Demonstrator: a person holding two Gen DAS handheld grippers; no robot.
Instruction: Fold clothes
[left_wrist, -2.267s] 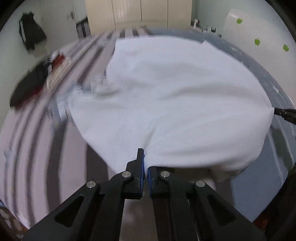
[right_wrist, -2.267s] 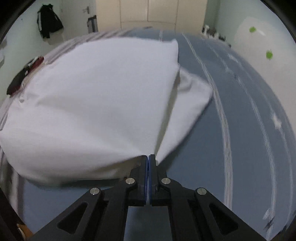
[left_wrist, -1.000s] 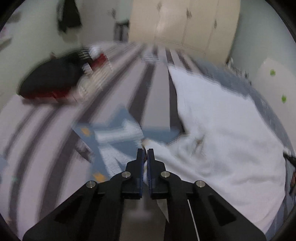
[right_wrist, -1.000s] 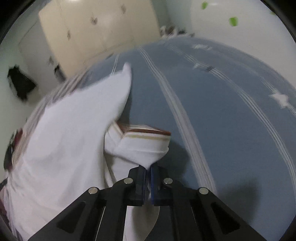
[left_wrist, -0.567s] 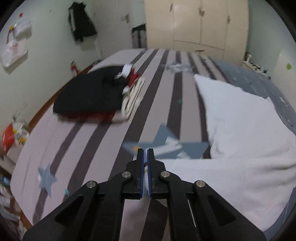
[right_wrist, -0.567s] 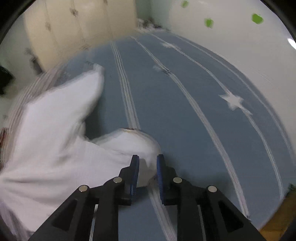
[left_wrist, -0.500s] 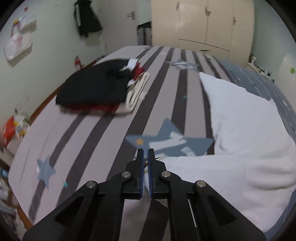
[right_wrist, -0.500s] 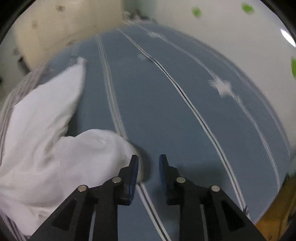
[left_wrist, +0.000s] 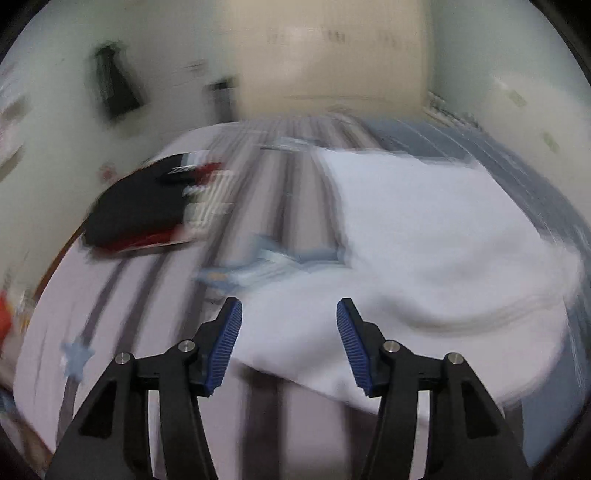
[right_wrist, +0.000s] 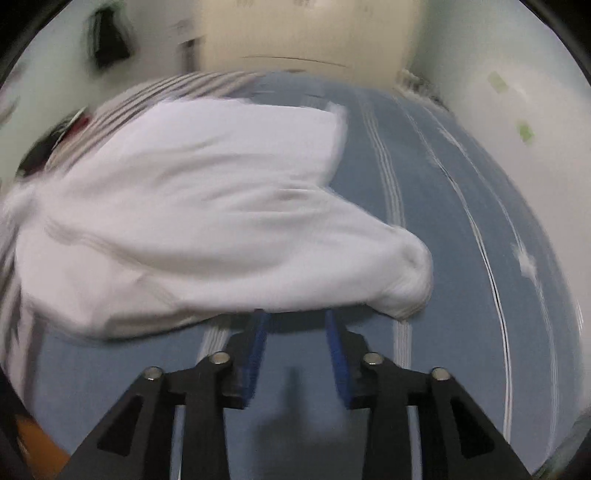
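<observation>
A white garment (left_wrist: 424, 236) lies loose across a bed (right_wrist: 461, 206), released by both grippers.

The cloth spreads over the join between the bedcover's striped half and its blue half, one bunched end resting on the blue. The left gripper (left_wrist: 288, 332) hovers above the near edge, jaws wide and opening, the fabric below them ungripped. The right gripper (right_wrist: 295, 332) sits just short of the hem, jaws opening, nothing between them. A pile of dark clothes (left_wrist: 147, 206) lies well apart.

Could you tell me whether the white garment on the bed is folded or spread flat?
Folded: the white garment lies doubled over itself, its rounded fold edge nearest the camera.
</observation>
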